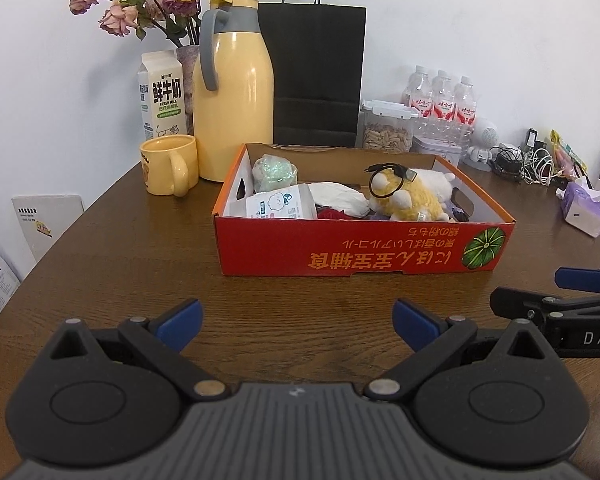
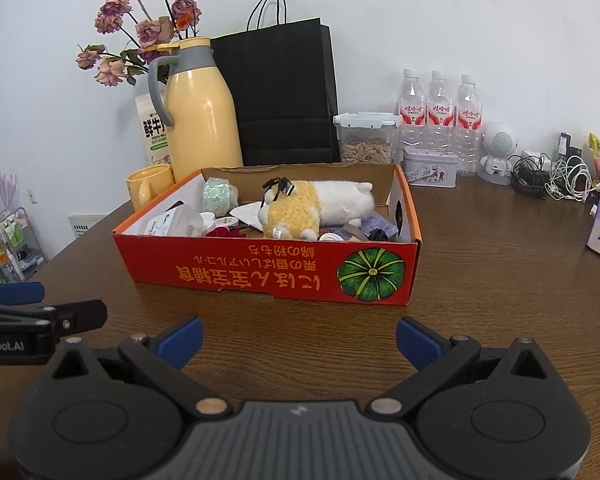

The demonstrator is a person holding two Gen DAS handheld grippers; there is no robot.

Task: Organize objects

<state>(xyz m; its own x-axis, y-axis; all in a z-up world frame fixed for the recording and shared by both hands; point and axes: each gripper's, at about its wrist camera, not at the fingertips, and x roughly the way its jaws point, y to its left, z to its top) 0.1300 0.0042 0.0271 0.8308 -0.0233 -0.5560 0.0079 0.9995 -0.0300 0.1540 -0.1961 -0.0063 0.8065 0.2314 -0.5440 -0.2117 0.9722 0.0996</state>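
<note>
I hold my left gripper and right gripper spread apart and empty above the brown wooden table, just short of the red cardboard box holding the yellow-and-white plush toy.

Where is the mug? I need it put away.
In the left wrist view, the yellow mug stands on the table left of the red box, beside the yellow flask.

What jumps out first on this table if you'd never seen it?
The red cardboard box mid-table, with a yellow-and-white plush toy lying on the clutter inside. Behind it to the left stands a tall yellow thermos beside a black paper bag. Both grippers, left and right, hover open before the box.
</note>
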